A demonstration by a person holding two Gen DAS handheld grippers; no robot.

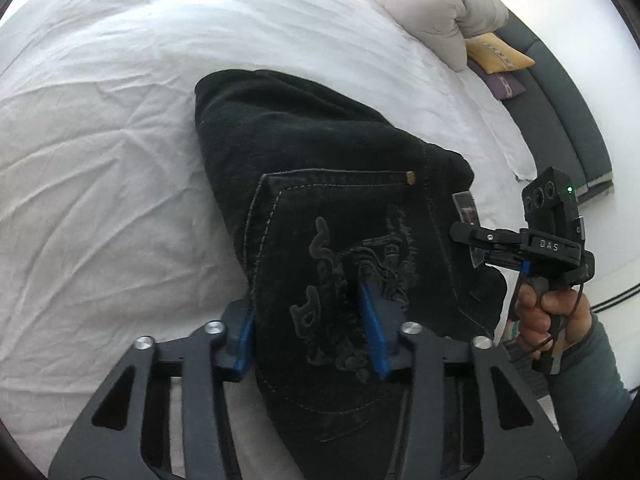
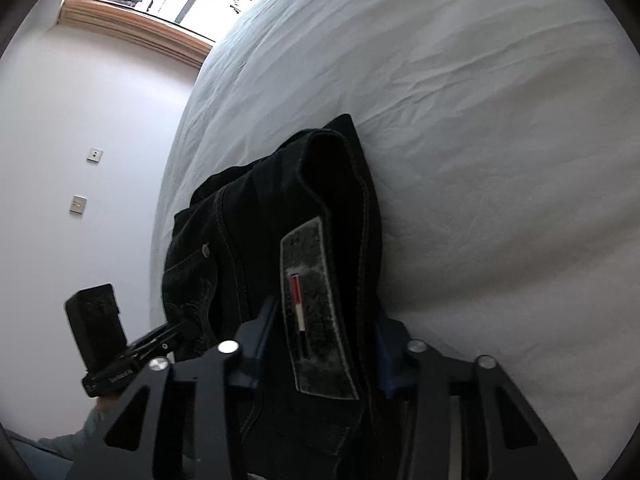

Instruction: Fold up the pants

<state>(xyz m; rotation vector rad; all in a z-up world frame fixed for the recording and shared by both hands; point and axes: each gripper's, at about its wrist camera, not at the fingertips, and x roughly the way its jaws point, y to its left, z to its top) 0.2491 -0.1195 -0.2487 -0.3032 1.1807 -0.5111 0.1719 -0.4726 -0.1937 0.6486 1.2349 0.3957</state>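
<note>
Black pants (image 1: 320, 152) lie folded in a thick bundle on the white bed sheet (image 1: 100, 160). The embroidered back pocket (image 1: 344, 264) faces up. My left gripper (image 1: 308, 320) has its blue pads (image 1: 374, 328) pressed on the pocket end of the bundle, one at the outer edge and one on top. In the right wrist view, my right gripper (image 2: 324, 340) is shut on the waistband, with the grey label patch (image 2: 316, 312) between its pads. The right gripper (image 1: 466, 236) also shows at the bundle's right edge, held by a hand (image 1: 548, 312). The left gripper (image 2: 176, 332) appears low left.
A bunched white duvet (image 1: 432, 4), a yellow cushion (image 1: 500, 54) and a dark bench (image 1: 560, 112) lie beyond the bed's far corner. The bed edge (image 2: 168, 184) drops off next to a white wall with sockets (image 2: 95, 155) and a window (image 2: 160, 0).
</note>
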